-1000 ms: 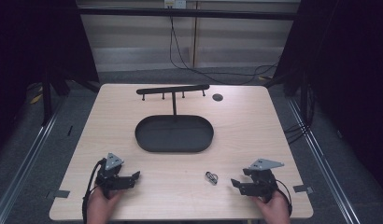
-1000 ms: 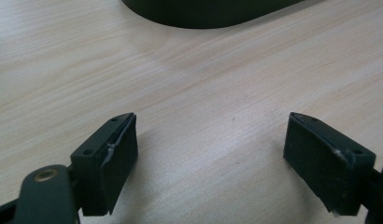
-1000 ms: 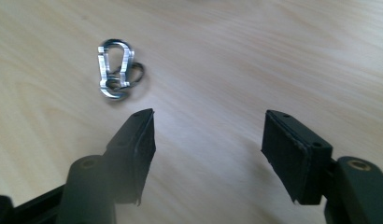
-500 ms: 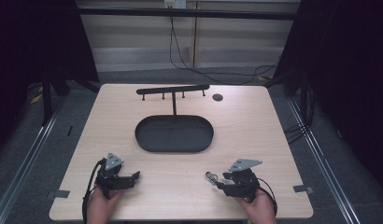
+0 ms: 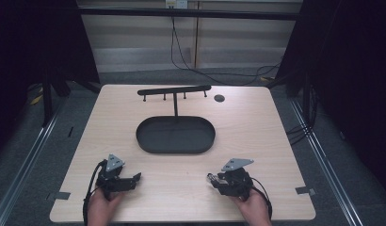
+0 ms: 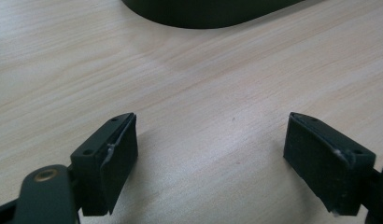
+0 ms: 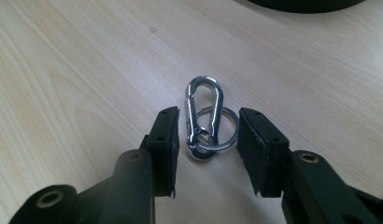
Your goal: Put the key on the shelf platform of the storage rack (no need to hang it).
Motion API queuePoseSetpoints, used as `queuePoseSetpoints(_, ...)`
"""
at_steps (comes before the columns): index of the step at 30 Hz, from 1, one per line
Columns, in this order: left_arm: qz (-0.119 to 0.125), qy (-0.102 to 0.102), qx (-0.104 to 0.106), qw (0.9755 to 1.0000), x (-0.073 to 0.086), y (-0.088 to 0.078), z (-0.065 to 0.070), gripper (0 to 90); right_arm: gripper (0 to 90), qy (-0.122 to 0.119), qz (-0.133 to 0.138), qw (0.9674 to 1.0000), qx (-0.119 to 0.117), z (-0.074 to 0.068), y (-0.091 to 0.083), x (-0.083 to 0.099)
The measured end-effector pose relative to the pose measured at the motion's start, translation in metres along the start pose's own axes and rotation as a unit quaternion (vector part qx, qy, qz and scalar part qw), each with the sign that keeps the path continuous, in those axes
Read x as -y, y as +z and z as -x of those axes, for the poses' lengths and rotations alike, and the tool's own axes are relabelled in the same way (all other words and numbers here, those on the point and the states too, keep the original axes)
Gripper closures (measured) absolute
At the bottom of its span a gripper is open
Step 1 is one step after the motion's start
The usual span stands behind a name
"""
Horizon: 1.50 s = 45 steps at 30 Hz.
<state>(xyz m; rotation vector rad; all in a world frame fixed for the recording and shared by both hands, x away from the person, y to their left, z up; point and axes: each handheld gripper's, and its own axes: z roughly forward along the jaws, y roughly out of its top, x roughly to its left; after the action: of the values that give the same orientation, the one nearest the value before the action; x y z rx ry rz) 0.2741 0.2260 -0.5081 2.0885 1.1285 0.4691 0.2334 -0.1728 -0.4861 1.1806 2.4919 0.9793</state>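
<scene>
Right gripper [image 7: 206,151] low on wooden table [image 5: 257,127], jaws apart either side of a silver clip [image 7: 203,116] and key ring [image 7: 222,128], not yet gripping, left gripper [image 6: 210,158] spread wide over bare wood near black tray [image 5: 175,135]

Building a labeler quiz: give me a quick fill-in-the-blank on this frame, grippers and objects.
1. The carabiner lies between the ____ gripper's fingers.
2. Its ring lies flat on the ____.
3. The left gripper is ____, holding nothing.
4. The stand's post rises from the black ____.

Missing: right; table; open; tray
</scene>
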Motion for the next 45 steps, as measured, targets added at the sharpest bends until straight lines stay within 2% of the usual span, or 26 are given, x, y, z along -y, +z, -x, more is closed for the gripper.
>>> queuePoseSetpoints(6, 0.000, 0.000, 0.000, 1.0000, 0.000, 0.000, 0.000, 17.5, 61.7, -0.003, -0.004, 1.0000, 0.002, -0.001, 0.002, -0.002)
queuePoseSetpoints(11, 0.000, 0.000, 0.000, 1.0000, 0.000, 0.000, 0.000, 17.5, 61.3, -0.014, 0.008, 0.9999, 0.002, -0.005, 0.000, -0.006)
queuePoseSetpoints(14, 0.001, -0.002, 0.000, 1.0000, 0.000, 0.000, 0.000, 17.5, 62.1, -0.019, -0.003, 0.9998, -0.007, -0.008, 0.003, -0.009)
queuePoseSetpoints(15, 0.001, -0.002, 0.000, 1.0000, 0.000, 0.000, 0.000, 17.5, 63.3, -0.020, -0.019, 0.9996, -0.003, -0.008, 0.008, -0.009)
queuePoseSetpoints(17, 0.001, -0.002, 0.000, 1.0000, 0.000, 0.000, 0.000, 17.5, 64.0, -0.024, -0.032, 0.9992, 0.005, -0.009, 0.011, -0.009)
queuePoseSetpoints(20, 0.001, -0.002, 0.000, 1.0000, 0.000, 0.000, 0.000, 17.5, 69.3, -0.021, -0.034, 0.9992, 0.006, -0.009, 0.012, -0.009)
queuePoseSetpoints(23, 0.001, -0.002, 0.000, 1.0000, 0.000, 0.000, 0.000, 17.5, 70.5, -0.017, -0.038, 0.9991, 0.006, -0.008, 0.012, -0.010)
queuePoseSetpoints(26, 0.001, -0.002, 0.000, 1.0000, 0.000, 0.000, 0.000, 17.5, 71.7, -0.017, -0.034, 0.9993, 0.006, -0.007, 0.011, -0.010)
queuePoseSetpoints(27, 0.000, 0.000, 0.000, 1.0000, 0.000, 0.000, 0.000, 17.5, 84.8, -0.016, -0.020, 0.9996, 0.009, -0.007, 0.008, -0.010)
queuePoseSetpoints(30, 0.001, -0.002, 0.000, 1.0000, 0.000, 0.000, 0.000, 17.5, 85.1, -0.014, -0.026, 0.9996, 0.000, -0.005, 0.006, -0.012)
queuePoseSetpoints(35, 0.000, 0.000, 0.000, 1.0000, 0.000, 0.000, 0.000, 17.5, 85.3, -0.011, -0.031, 0.9994, 0.002, -0.005, 0.007, -0.014)
queuePoseSetpoints(40, 0.001, -0.002, 0.000, 1.0000, 0.000, 0.000, 0.000, 17.5, 85.6, -0.013, -0.030, 0.9995, 0.007, -0.006, 0.007, -0.014)
queuePoseSetpoints(45, -0.001, 0.000, 0.000, 1.0000, 0.000, 0.000, 0.000, 17.5, 85.6, -0.006, -0.014, 0.9999, 0.002, -0.003, 0.003, -0.015)
